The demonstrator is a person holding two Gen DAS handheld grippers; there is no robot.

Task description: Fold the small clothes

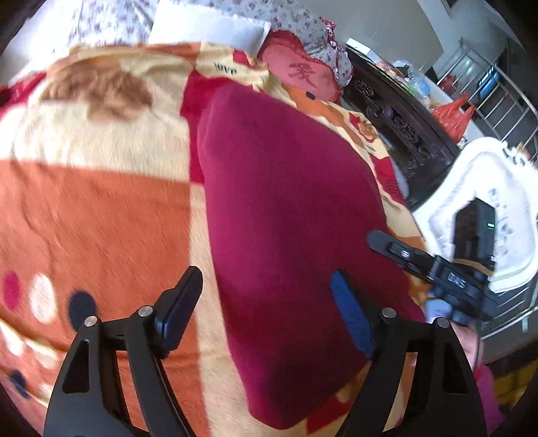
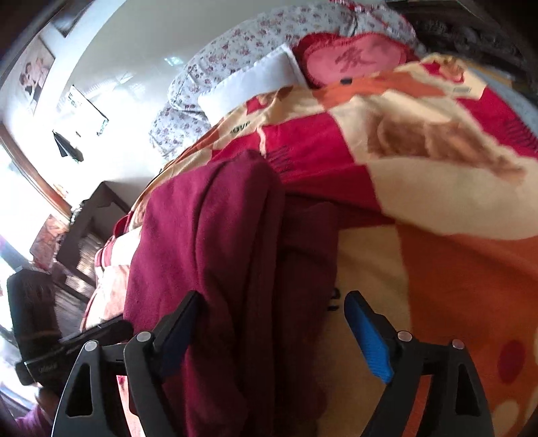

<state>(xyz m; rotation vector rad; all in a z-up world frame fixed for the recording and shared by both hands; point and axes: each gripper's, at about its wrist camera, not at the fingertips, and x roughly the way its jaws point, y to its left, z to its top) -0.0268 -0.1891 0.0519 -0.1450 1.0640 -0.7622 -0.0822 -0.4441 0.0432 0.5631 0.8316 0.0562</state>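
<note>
A dark red garment (image 1: 289, 208) lies folded into a long panel on a red, orange and cream patterned blanket (image 1: 101, 215). My left gripper (image 1: 265, 285) hovers over its near left edge with the jaws wide apart and nothing pressed between the pads. The body of my right gripper (image 1: 464, 285) shows at the garment's right edge. In the right wrist view the same garment (image 2: 218, 235) shows a thick fold running along its length. My right gripper (image 2: 272, 302) stands open above that fold, with cloth under the gap and the pads clear of it.
At the head of the bed (image 2: 454, 208) lie a floral pillow (image 1: 296, 20), a white pillow (image 1: 208, 27) and a red heart cushion (image 1: 299, 74). Dark carved wooden furniture (image 1: 396, 124) and a white seat (image 1: 487, 201) stand along one side. A dark low table (image 2: 97, 215) stands on the other.
</note>
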